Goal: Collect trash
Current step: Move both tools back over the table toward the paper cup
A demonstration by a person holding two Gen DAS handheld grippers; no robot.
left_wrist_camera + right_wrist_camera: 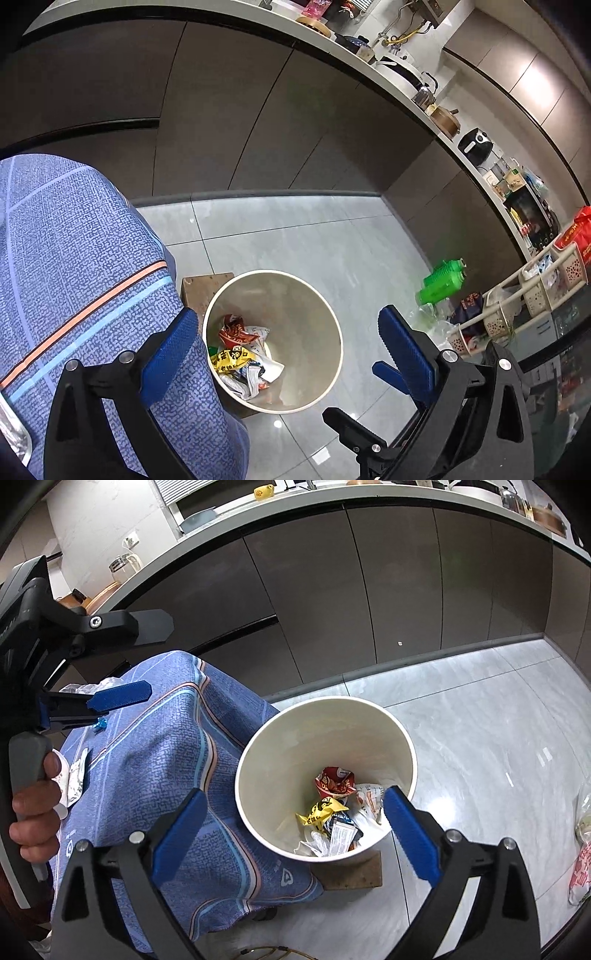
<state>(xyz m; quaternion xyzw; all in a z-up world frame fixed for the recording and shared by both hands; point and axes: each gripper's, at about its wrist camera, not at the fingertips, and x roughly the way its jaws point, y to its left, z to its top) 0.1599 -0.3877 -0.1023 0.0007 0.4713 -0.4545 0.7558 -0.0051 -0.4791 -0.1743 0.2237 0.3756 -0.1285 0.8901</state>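
the trash bin stands on the floor just beside the cloth-covered bench, with several crumpled wrappers already inside. your right gripper hovers over it, fingers apart and empty; your left gripper likewise. scraps on the bench look left to collect.

Wooden block mostly hidden under bin; wrapper print unreadable.
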